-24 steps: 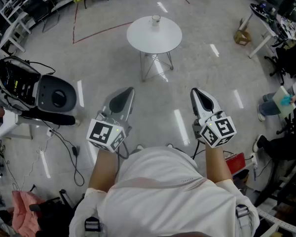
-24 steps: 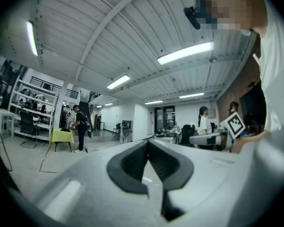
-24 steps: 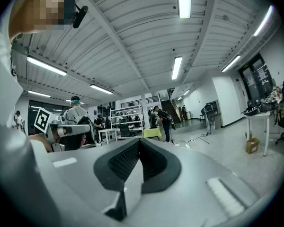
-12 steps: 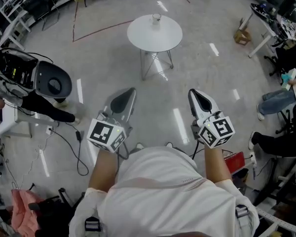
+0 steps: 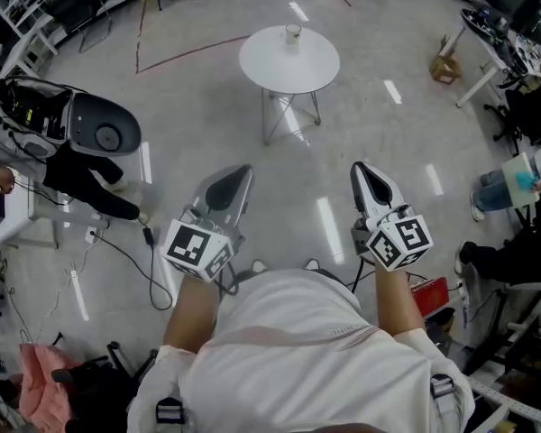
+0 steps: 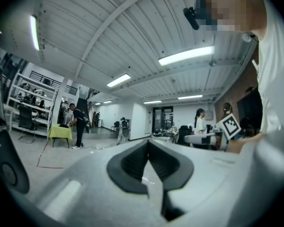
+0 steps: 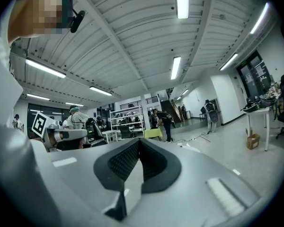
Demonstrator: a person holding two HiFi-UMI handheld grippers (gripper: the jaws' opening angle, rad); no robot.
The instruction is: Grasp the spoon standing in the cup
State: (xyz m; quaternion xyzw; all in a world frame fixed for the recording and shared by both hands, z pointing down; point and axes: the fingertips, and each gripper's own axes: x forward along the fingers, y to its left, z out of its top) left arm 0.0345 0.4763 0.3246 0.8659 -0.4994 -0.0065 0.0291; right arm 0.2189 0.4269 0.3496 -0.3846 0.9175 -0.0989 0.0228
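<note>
A small cup (image 5: 293,32) stands near the far edge of a round white table (image 5: 288,59), far ahead in the head view; the spoon in it is too small to make out. My left gripper (image 5: 237,171) and right gripper (image 5: 358,169) are held close to my body, far short of the table, both pointing forward. Both are shut with nothing between the jaws. In both gripper views the jaws meet at the tip, left gripper (image 6: 148,142) and right gripper (image 7: 139,140), and the room lies beyond them. The table and cup do not appear in either gripper view.
Bare grey floor lies between me and the table. At the left a person (image 5: 81,183) carries a grey machine (image 5: 68,129), with cables (image 5: 126,260) trailing on the floor. A cardboard box (image 5: 443,66) and a desk (image 5: 487,34) stand at the right, where a seated person (image 5: 514,183) is.
The table sits slightly lower and further right in the head view. The person with the grey machine at the left has shifted. Both grippers have hardly moved.
</note>
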